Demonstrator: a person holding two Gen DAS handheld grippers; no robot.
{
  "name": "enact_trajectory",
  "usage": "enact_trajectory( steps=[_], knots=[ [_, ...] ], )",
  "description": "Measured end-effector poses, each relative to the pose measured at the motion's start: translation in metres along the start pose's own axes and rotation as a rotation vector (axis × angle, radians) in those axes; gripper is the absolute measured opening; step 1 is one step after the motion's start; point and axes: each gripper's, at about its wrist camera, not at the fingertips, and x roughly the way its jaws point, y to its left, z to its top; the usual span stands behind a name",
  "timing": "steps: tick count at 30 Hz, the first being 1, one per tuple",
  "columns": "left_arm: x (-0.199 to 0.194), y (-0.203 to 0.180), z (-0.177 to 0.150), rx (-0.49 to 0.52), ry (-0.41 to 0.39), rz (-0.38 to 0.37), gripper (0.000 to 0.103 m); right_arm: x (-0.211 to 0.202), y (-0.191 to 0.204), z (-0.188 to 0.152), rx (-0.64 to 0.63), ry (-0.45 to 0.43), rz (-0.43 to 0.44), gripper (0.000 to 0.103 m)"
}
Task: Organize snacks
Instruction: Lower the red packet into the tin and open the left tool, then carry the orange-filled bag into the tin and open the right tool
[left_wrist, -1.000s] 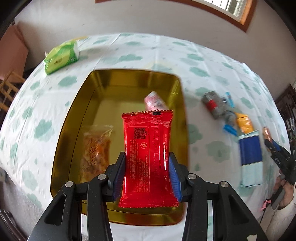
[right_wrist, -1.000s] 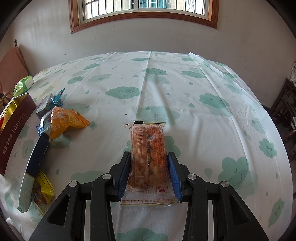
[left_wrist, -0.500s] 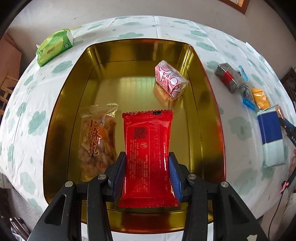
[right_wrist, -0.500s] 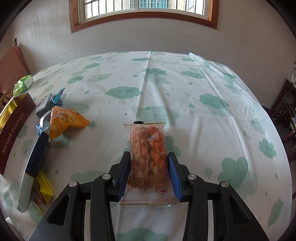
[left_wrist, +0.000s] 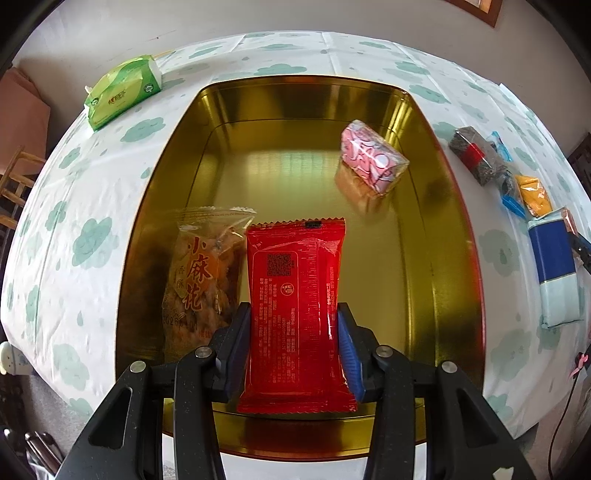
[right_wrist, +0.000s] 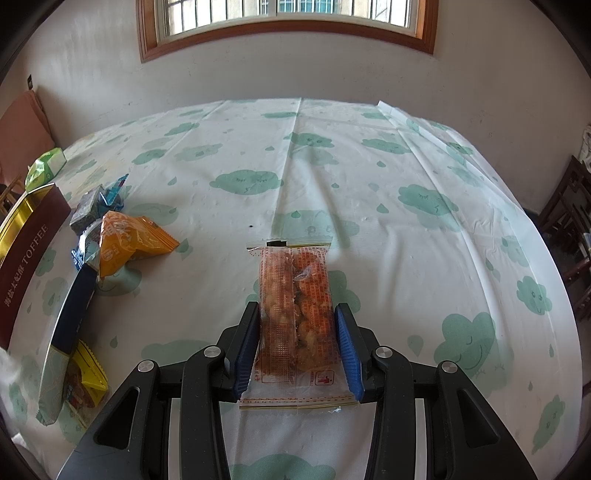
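- Lower now, the left gripper (left_wrist: 293, 341) has carried its red packet (left_wrist: 295, 314) from above the gold tin (left_wrist: 454, 221) down inside it.
- Jaws clamp the packet's sides, flat, beside the twist-snack bag (left_wrist: 201, 280); probably about to let go.
- Tin also holds a pink packet (left_wrist: 373, 162).
- Right gripper (right_wrist: 297, 345) hasn't moved, pinching a clear cracker packet (right_wrist: 295, 306) over the table (right_wrist: 424, 258), waiting its turn.
- Loose snacks (right_wrist: 125, 240) lie beside the tin.

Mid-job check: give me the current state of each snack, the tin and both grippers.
left gripper: shut on red packet.
red packet: gripped, above the tin.
gold tin: open, no lid on.
twist-snack bag: lying inside the tin.
pink pack: inside the tin, sealed.
right gripper: shut on clear biscuit packet.
clear biscuit packet: gripped, sealed.
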Motion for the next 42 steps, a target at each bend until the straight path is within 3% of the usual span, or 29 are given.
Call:
enact_trajectory(
  steps=[9,18,20,29,32,37,42],
  knots=[
    [0.001,0.002,-0.001,0.003,-0.007,0.001,0.045,0.005,-0.005,0.012,0.000,0.101,-0.001,0.044],
    [-0.001,-0.001,-0.002,-0.005,-0.028,0.005,0.049,0.006,0.002,0.015,0.032,0.127,-0.032,0.038],
    [-0.004,-0.002,-0.002,-0.005,-0.038,0.001,0.057,0.006,0.001,0.015,0.037,0.124,-0.037,0.038],
    [-0.021,-0.013,-0.002,0.004,-0.128,-0.012,0.075,-0.003,0.009,0.015,0.065,0.097,-0.082,0.038],
    [-0.028,-0.016,-0.001,-0.010,-0.171,-0.003,0.078,-0.017,0.017,0.019,0.066,0.044,-0.100,0.038],
    [-0.035,-0.013,0.001,-0.041,-0.206,-0.013,0.084,-0.043,0.047,0.033,0.077,-0.021,-0.022,0.038],
    [-0.040,-0.001,-0.003,-0.072,-0.220,0.000,0.090,-0.054,0.100,0.041,0.035,-0.030,0.093,0.038]
  ],
)
